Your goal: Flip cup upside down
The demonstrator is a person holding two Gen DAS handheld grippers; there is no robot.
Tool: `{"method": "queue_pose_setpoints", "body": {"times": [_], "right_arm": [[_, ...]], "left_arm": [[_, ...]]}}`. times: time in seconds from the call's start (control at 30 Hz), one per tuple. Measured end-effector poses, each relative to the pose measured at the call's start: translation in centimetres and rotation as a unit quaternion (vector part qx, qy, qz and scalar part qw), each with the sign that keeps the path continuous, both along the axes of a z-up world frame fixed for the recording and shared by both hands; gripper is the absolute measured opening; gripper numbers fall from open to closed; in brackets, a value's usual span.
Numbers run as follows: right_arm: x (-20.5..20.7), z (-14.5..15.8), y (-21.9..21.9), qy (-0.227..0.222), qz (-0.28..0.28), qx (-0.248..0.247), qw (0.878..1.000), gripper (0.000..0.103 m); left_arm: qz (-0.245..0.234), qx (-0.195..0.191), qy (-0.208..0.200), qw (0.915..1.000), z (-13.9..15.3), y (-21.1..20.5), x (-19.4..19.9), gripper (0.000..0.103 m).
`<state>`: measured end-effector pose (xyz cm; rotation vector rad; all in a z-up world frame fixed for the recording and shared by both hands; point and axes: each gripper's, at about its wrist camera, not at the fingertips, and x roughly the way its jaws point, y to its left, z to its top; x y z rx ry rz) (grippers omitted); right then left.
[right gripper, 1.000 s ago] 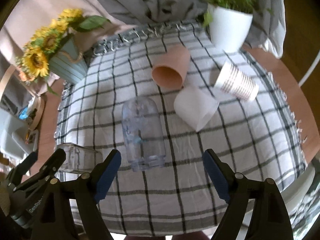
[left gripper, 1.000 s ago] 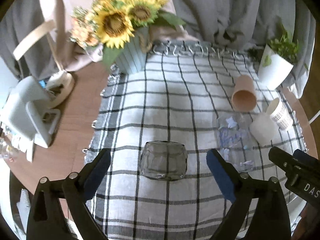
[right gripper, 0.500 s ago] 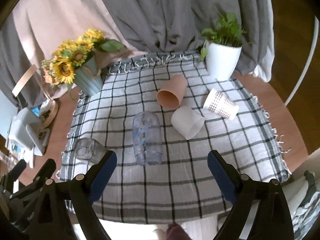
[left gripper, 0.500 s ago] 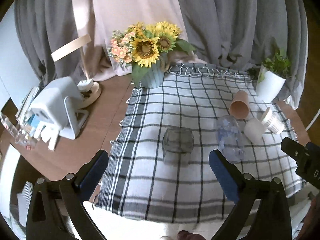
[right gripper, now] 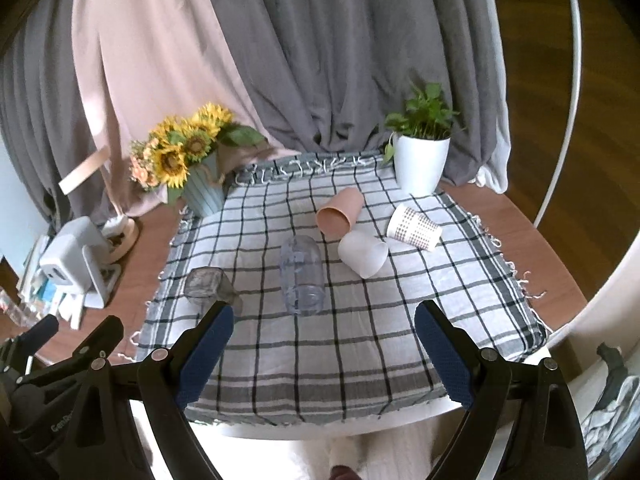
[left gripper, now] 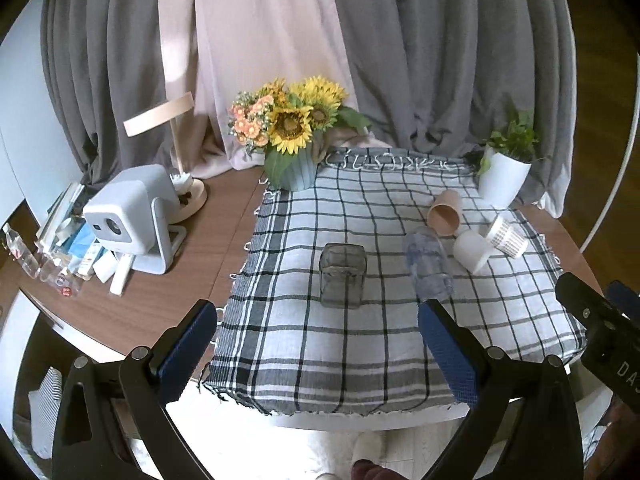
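Note:
A smoky square glass cup (left gripper: 343,274) stands on the checked cloth (left gripper: 352,344), mouth down as far as I can tell; it also shows in the right wrist view (right gripper: 209,285). A clear plastic cup (left gripper: 428,265) (right gripper: 301,274) lies on its side. A peach cup (right gripper: 340,215), a white cup (right gripper: 363,252) and a patterned paper cup (right gripper: 414,227) lie on their sides behind. My left gripper (left gripper: 318,342) is open and empty, held off the table's front edge. My right gripper (right gripper: 322,342) is open and empty too.
A sunflower vase (left gripper: 294,142) stands at the cloth's back left and a white plant pot (right gripper: 421,160) at the back right. A white device (left gripper: 132,218), a lamp and clutter sit on the wooden table at left. Curtains hang behind.
Both grippers have pulled back and up from the cups, past the table's front edge. They stayed open. The cups have not moved.

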<state>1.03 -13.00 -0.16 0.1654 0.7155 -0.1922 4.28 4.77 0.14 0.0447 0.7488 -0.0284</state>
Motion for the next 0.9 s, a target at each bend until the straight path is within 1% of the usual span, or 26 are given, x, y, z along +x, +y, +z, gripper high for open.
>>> {"method": "queue_pose_setpoints", "body": {"times": [0.1, 0.4, 0.9], "right_arm": [[-1.5, 0.4, 0.3, -0.009, -0.003, -0.001, 1.0, 0.095], [-4.3, 0.8, 1.3, -0.018, -0.004, -0.007, 1.0, 0.095], [-5.9, 1.1, 1.3, -0.024, -0.008, -0.008, 1.0, 0.095]], "left_arm": [[-0.004, 0.0, -0.009, 0.9999, 0.5, 0.0, -1.2, 0.103], [-0.013, -0.005, -0.02, 0.9997, 1.0, 0.4, -3.4, 0.103], [-0.012, -0.008, -0.022, 0.9996, 1.2, 0.6, -4.4, 0.103]]}}
